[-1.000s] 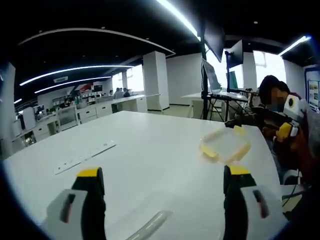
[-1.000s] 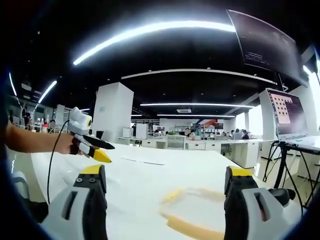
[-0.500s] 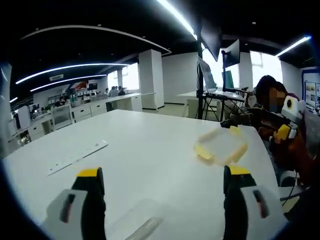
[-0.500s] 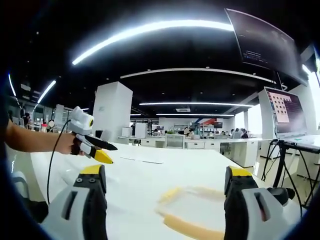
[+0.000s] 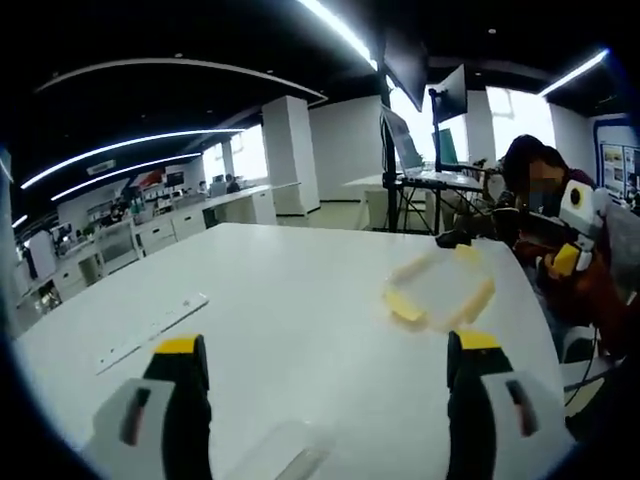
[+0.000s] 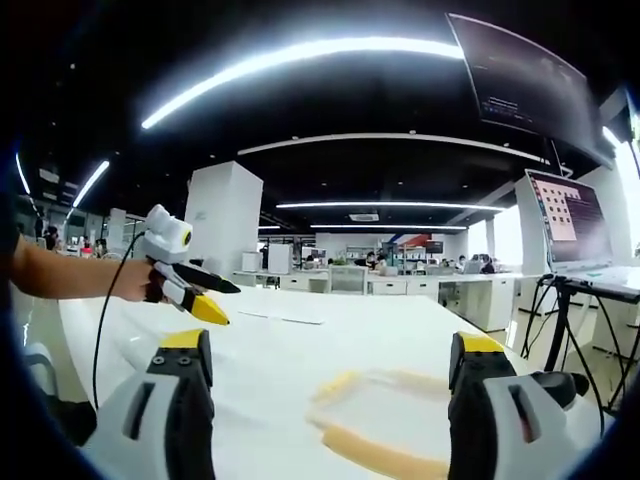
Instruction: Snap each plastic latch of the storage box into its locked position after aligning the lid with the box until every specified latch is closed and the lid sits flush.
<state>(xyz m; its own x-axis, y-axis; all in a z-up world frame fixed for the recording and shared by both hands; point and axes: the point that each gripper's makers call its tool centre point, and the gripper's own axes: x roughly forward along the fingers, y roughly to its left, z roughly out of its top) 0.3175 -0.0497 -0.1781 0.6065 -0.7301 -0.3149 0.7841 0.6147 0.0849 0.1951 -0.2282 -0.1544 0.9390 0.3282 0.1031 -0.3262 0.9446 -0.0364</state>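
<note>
Lid [image 5: 438, 291]: clear panel with yellow latches on its edges, lying flat on the white counter [image 5: 290, 300]. In the left gripper view it sits toward the counter's right part, ahead of and between the two jaws. In the right gripper view [image 6: 385, 420] it lies low in the picture between that tool's jaws, its near yellow edge closest to the camera.
Storage box [image 5: 285, 460]: a clear plastic shape at the bottom of the left gripper view, between the jaws; blurred, detail cannot be told.
Left tool [image 5: 325, 400]: jaws spread wide apart, nothing between them, above the counter. In the right gripper view [image 6: 200, 295] it is held in a hand [image 6: 135, 282] at the left, yellow tips pointing right, well apart from the lid.
Right tool [image 6: 325, 400]: jaws spread wide apart, gripping nothing. In the left gripper view [image 5: 565, 250] it shows at the right edge, just beyond the lid.
White strip [image 5: 150, 330]: flat on the counter, left of the lid and well apart from it.
Background: monitor on a stand [image 5: 415, 120], white pillar [image 5: 290, 150], ceiling light strips [image 6: 300, 65].
</note>
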